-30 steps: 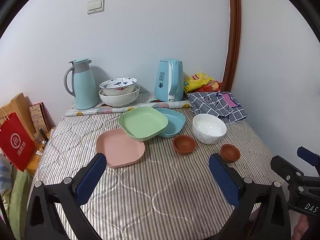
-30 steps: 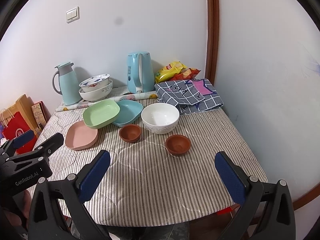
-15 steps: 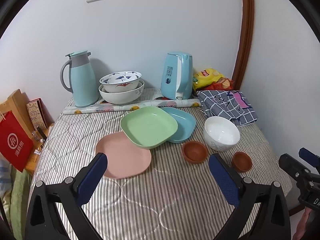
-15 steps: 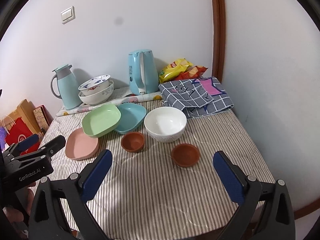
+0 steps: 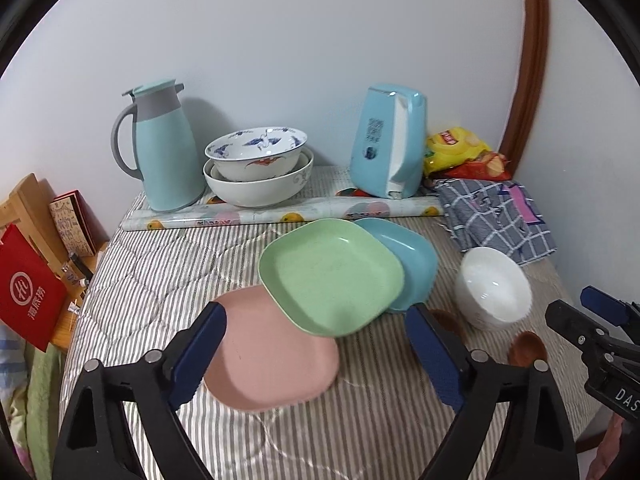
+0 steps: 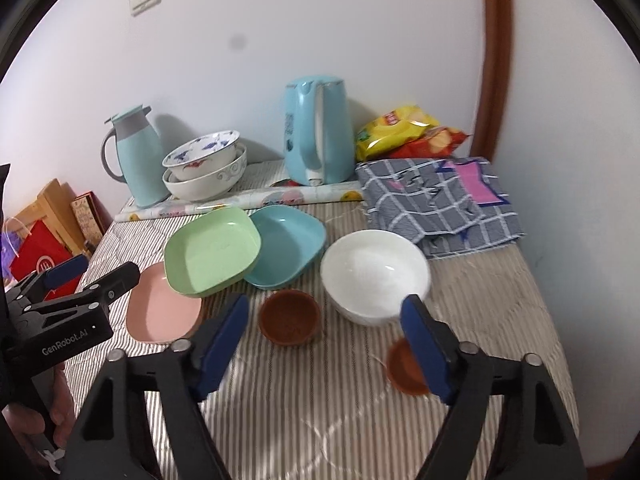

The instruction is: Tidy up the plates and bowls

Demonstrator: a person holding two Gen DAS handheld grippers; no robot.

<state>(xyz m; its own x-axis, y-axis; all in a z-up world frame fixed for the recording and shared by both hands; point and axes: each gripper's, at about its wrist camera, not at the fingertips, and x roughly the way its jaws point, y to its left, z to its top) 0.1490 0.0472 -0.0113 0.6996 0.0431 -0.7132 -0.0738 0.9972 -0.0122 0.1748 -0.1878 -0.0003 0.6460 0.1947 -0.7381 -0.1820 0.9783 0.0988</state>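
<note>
Two brown cups: near cup (image 6: pixel 404 368) and mid cup (image 6: pixel 290 316) plain in right view, mostly hidden in left. Three plates left of white bowl (image 6: pixel 374 274): green (image 5: pixel 330 276), blue (image 5: pixel 416 256), pink (image 5: pixel 272 354). Left gripper (image 5: pixel 316 356) and right gripper (image 6: pixel 324 344) both spread, empty

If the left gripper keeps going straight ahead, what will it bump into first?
Probably the pink plate. The left gripper is open and points right at it, with the green plate just behind, resting on the pink one's far edge. How high the gripper is, I can't tell.
</note>
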